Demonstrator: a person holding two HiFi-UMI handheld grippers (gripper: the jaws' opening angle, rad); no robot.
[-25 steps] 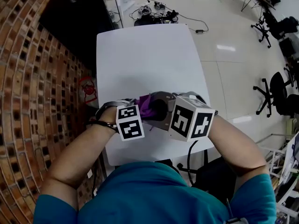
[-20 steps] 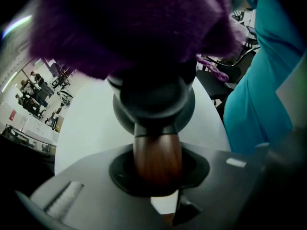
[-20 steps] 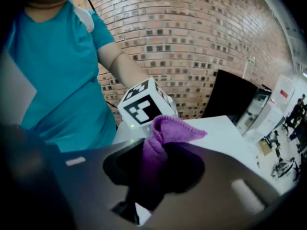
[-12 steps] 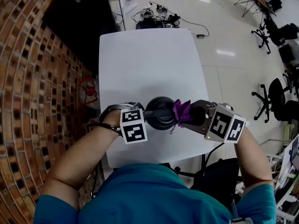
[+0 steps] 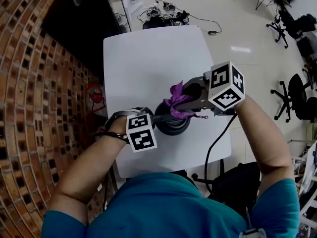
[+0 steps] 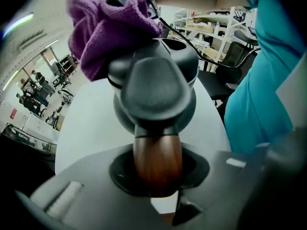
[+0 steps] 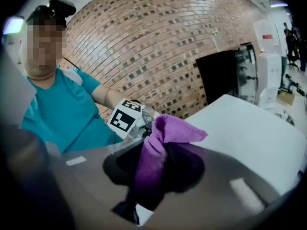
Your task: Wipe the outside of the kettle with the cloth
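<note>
No readable words, numbers or brands, only black-and-white square code patterns on the left white marker cube (image 5: 141, 132) and right white marker cube (image 5: 226, 86), red-and-white patch (image 5: 94, 95) by the brick wall (image 5: 34, 83) too small to read

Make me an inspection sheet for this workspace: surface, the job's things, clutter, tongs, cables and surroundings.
Surface: white table, plain top.
Job's things: dark kettle, held by its wooden handle; purple cloth against its upper side.
Clutter: nothing seen.
Tongs: left tongs shut on that handle; right tongs shut on the cloth.
Cables: black cable hanging from the right tongs; tangled cables on the floor beyond the table.
Surroundings: brick wall to the left, office chairs to the right.
</note>
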